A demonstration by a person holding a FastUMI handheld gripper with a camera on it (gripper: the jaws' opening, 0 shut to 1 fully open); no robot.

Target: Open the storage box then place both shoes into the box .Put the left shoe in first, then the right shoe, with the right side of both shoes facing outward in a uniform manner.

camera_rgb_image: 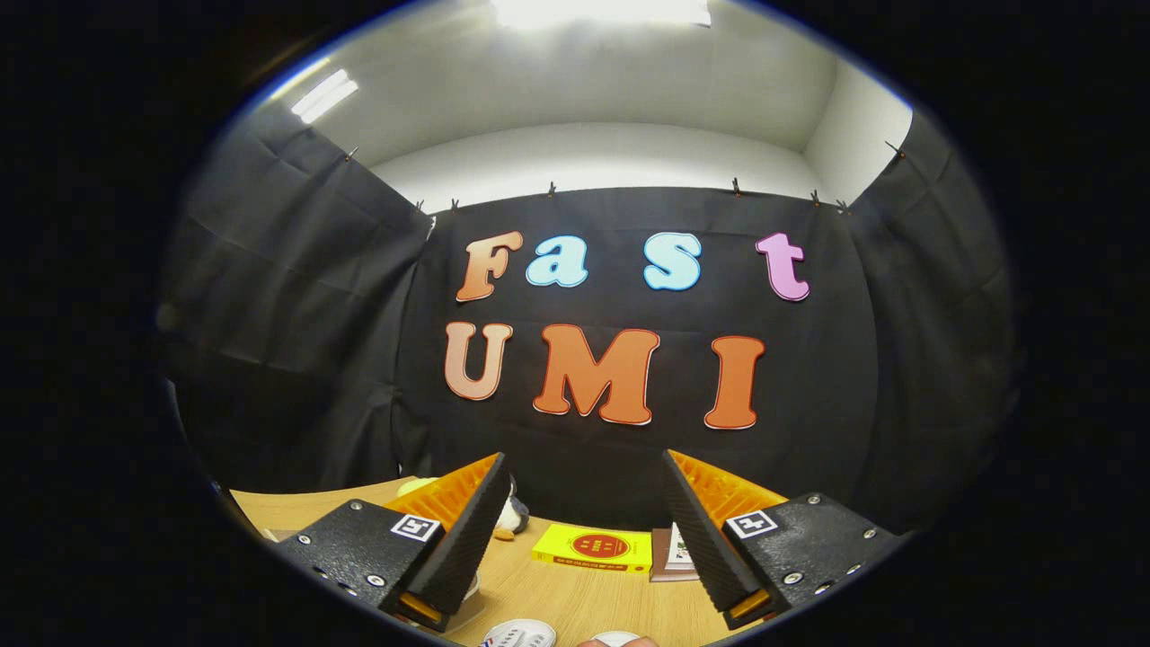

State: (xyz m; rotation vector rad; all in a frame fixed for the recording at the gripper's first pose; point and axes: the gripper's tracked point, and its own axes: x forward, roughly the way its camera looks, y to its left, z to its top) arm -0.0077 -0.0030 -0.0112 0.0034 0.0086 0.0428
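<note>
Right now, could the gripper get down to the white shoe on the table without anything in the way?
Probably yes. The gripper is open with nothing between its fingers, and the white shoe lies low on the wooden table, just below the fingers. The yellow box sits farther off. The gripper would need to tip down.

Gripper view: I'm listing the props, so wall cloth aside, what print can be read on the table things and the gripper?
Yellow box, just beyond the fingers: red round print, too small to read.
Brown and white packet beside it: blurred, unreadable.
Square marker by each finger: a black-and-white pattern, no words.
The gripper is open, with nothing between the fingers.
</note>
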